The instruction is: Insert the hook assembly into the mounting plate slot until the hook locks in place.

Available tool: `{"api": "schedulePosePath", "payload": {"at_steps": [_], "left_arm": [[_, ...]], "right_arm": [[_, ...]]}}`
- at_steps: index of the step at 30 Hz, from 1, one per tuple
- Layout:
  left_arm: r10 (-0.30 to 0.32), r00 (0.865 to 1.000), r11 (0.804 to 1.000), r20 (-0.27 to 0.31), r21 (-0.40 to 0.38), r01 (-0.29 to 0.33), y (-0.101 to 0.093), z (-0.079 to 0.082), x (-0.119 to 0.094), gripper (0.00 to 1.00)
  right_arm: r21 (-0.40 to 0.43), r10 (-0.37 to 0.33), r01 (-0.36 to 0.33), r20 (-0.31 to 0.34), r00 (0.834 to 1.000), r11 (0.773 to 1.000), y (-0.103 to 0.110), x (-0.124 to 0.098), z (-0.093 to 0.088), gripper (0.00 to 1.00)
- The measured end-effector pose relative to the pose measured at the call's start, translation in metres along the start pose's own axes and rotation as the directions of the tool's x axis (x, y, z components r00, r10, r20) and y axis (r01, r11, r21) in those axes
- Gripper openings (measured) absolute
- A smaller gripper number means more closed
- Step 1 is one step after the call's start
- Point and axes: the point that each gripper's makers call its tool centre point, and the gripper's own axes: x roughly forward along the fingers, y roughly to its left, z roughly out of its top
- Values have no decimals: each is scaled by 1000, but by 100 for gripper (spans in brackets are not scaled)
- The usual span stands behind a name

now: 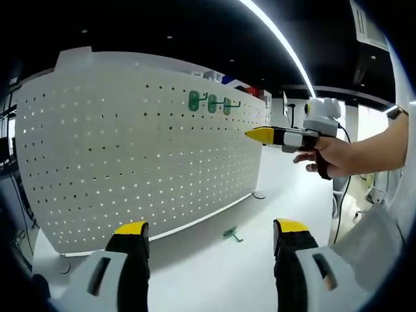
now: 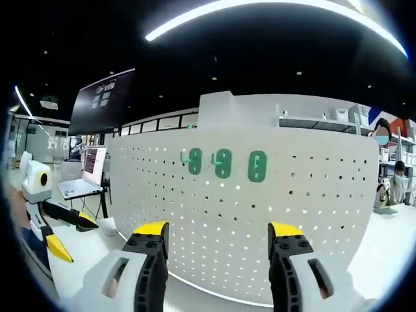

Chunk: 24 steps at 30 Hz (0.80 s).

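Note:
A white pegboard mounting plate (image 1: 130, 156) stands upright on the white table. Three green hooks (image 1: 212, 103) are mounted in a row near its top. Another green hook (image 1: 231, 233) lies loose on the table at the board's foot, beyond my left gripper (image 1: 212, 229), which is open and holds nothing. A hand carries the right gripper (image 1: 261, 135) in from the right, level with the board's upper part; I see it side-on. In the right gripper view the pegboard (image 2: 312, 214) faces me with the three hooks (image 2: 223, 163) above my open, unloaded right gripper (image 2: 218, 229). The left gripper (image 2: 73, 235) shows at lower left.
An open laptop (image 2: 84, 174) sits on a table at the left behind the board. Shelving and a person (image 2: 396, 183) stand at the far right. The white tabletop (image 1: 214, 273) stretches in front of the board. A dark cable (image 1: 259, 195) lies by the board's far end.

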Motion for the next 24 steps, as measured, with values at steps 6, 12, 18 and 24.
{"api": "schedulePosePath", "payload": {"at_steps": [6, 12, 18, 24], "left_arm": [[0, 1000, 1000, -1, 0, 0, -1, -1, -1, 80], [1, 1000, 1000, -3, 2, -1, -2, -2, -2, 80], [4, 1000, 1000, -7, 2, -4, -1, -4, -4, 80], [5, 1000, 1000, -9, 6, -5, -1, -5, -5, 81]], "right_arm": [[10, -16, 16, -13, 1000, 1000, -2, -10, -8, 60], [18, -10, 11, -30, 1000, 1000, 1, -21, -16, 60], [18, -6, 7, -42, 999, 1000, 2, -29, -22, 61], [29, 0, 1, -56, 998, 1000, 7, -37, -29, 62]]}}
